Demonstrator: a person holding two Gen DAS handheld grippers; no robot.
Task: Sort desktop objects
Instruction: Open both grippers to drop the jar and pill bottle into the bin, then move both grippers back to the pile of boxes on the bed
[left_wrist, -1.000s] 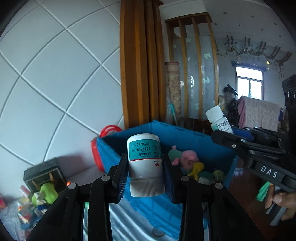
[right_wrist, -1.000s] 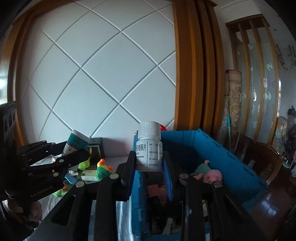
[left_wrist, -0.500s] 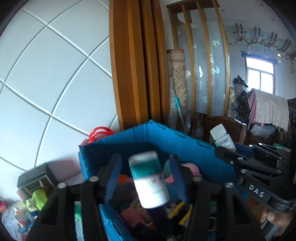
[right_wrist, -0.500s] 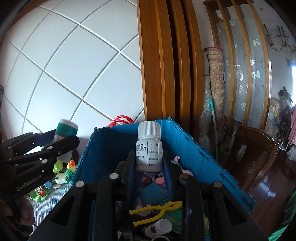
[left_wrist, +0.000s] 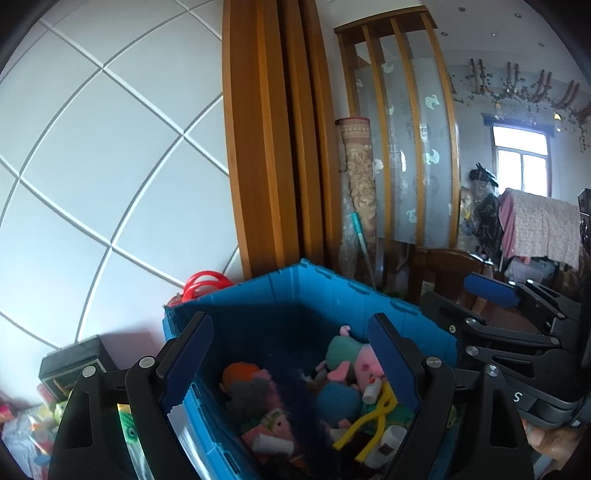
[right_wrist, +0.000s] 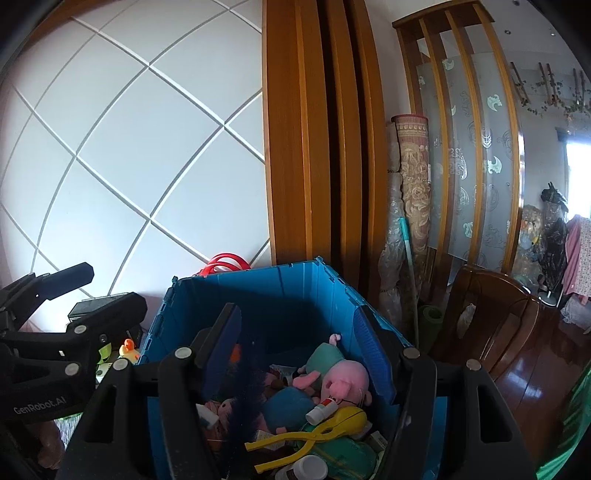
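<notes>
A blue plastic crate (left_wrist: 332, 295) (right_wrist: 258, 291) holds plush pigs (right_wrist: 343, 376), a yellow clamp toy (right_wrist: 321, 428) and small white bottles (left_wrist: 277, 441) (right_wrist: 306, 469). My left gripper (left_wrist: 291, 362) hangs open and empty over the crate. My right gripper (right_wrist: 295, 350) is also open and empty over it. The right gripper shows at the right of the left wrist view (left_wrist: 517, 325), and the left gripper at the left of the right wrist view (right_wrist: 74, 295).
A red ring toy (left_wrist: 201, 282) lies behind the crate by the tiled wall. A black box (left_wrist: 70, 363) and small toys, one a rubber duck (right_wrist: 128, 347), lie left of the crate. A wooden chair (right_wrist: 487, 314) stands to the right.
Both grippers have opened and let go of their medicine bottles, which dropped into the blue crate. Both grippers moved forward over the crate.
</notes>
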